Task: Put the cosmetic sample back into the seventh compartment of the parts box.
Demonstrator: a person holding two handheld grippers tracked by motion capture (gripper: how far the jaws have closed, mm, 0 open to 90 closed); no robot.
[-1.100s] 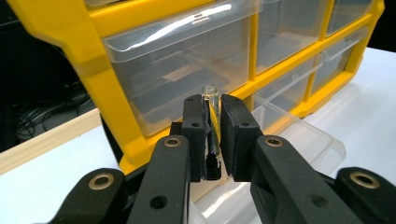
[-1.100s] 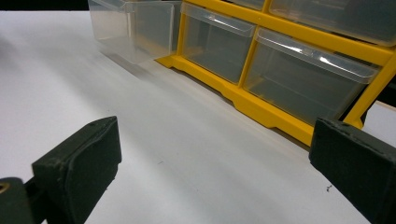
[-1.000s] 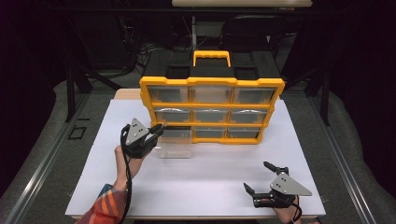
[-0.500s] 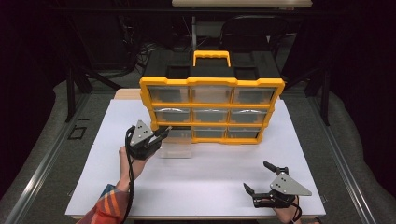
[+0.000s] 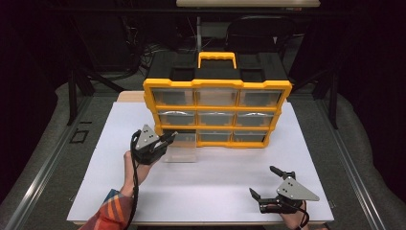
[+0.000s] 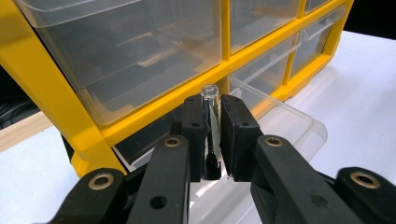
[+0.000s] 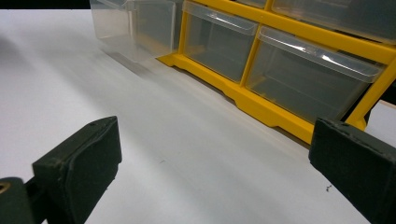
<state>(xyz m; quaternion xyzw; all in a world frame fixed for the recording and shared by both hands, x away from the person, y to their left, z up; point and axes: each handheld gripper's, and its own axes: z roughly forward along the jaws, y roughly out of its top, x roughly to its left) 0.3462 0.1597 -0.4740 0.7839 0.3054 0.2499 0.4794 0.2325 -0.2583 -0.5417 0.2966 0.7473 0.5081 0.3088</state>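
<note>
Gripping the front lip of the bottom-left drawer [image 6: 280, 126], the left gripper [image 6: 212, 135] had its jaws pinched tight on the thin clear plastic, while the right gripper [image 5: 268, 184] rested at 5 o'clock on the table [image 5: 95, 191], jaws spread wide and holding nothing. The drawer stood partly drawn out of the cabinet [image 5: 218, 86], at 7 o'clock from the cabinet's middle and near the table's centre. The risk, as I judged it, was that the hold sat on one corner of the lip only: an off-line push or pull could skew the drawer and jam it in its slot, or the slick lip could slip from the pads. With nothing bracing the cabinet, a hard tug might also drag it across the table. Compared with a second before, the left gripper and the drawer had moved slightly toward the cabinet; the right gripper had not shifted.
</note>
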